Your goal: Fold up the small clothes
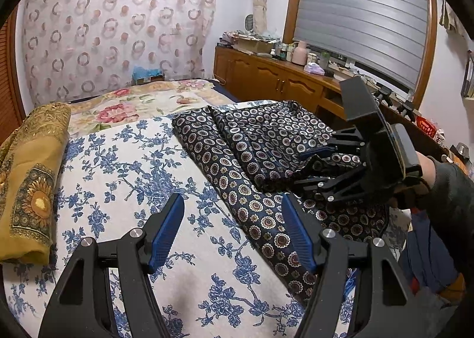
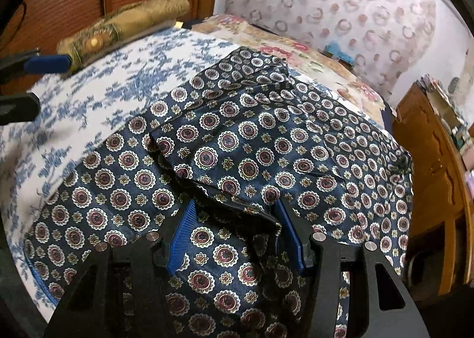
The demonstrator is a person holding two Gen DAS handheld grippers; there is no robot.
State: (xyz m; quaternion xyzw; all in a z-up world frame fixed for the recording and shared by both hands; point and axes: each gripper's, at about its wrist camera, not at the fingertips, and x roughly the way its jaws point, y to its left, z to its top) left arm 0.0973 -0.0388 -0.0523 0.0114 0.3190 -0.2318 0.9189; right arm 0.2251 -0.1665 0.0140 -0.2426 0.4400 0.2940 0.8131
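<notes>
The dark patterned cloth [image 2: 266, 154] lies partly folded on the bed [image 1: 124, 160]. The right gripper [image 2: 237, 234] has its fingers parted around the folded corner, not pinching; that loose flap could spring back open. Only the left view shows the left gripper [image 1: 234, 228], fingers wide and empty

I see a bed [image 1: 124, 178] covered by a white sheet with blue flowers. A dark navy cloth with round medallions [image 1: 260, 160] lies on its right side, partly folded over itself. A folded mustard-gold cloth [image 1: 32, 190] rests along the left edge, well apart.
</notes>
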